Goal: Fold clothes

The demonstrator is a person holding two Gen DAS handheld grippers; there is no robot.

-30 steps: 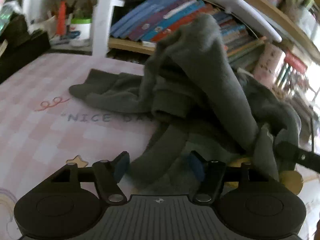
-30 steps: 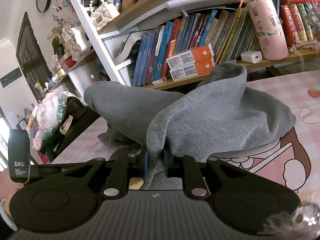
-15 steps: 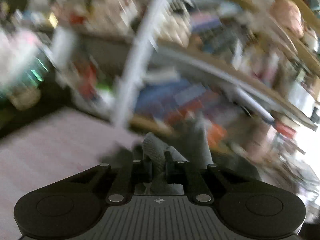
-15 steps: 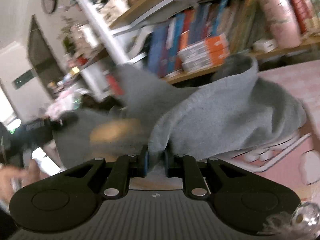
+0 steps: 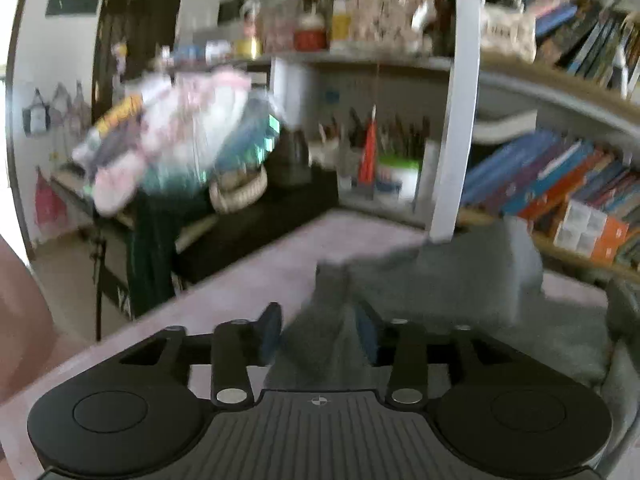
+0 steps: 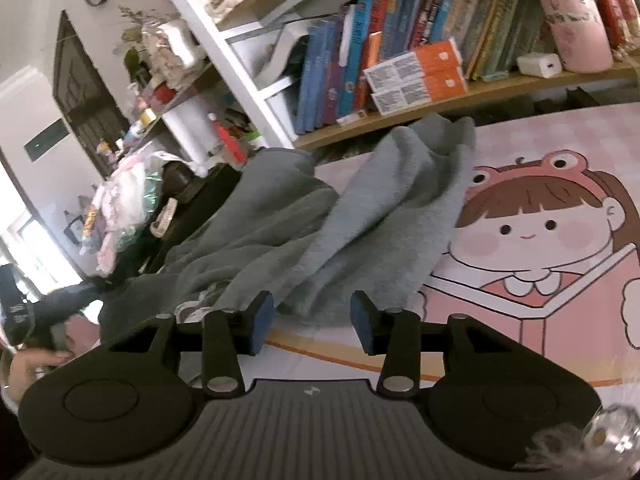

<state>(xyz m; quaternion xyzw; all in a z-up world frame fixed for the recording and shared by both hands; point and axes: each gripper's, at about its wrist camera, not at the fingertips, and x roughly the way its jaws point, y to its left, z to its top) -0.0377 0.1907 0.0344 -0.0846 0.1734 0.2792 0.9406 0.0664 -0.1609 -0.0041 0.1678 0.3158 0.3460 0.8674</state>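
1. Grey fleece garment lies crumpled on pink cartoon-print table mat, below wooden bookshelf.
2. Right gripper: jaws just opened, apart, cloth just beyond.
3. Left gripper: jaws just opened; cloth between, grip unclear.

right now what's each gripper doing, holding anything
left gripper: jaws just opened, grey garment lies between them, no grip.
right gripper: jaws just opened, nothing held, garment just ahead.

Books crowd the wooden shelf (orange boxes stacked in front) behind a pink cartoon tablecloth.
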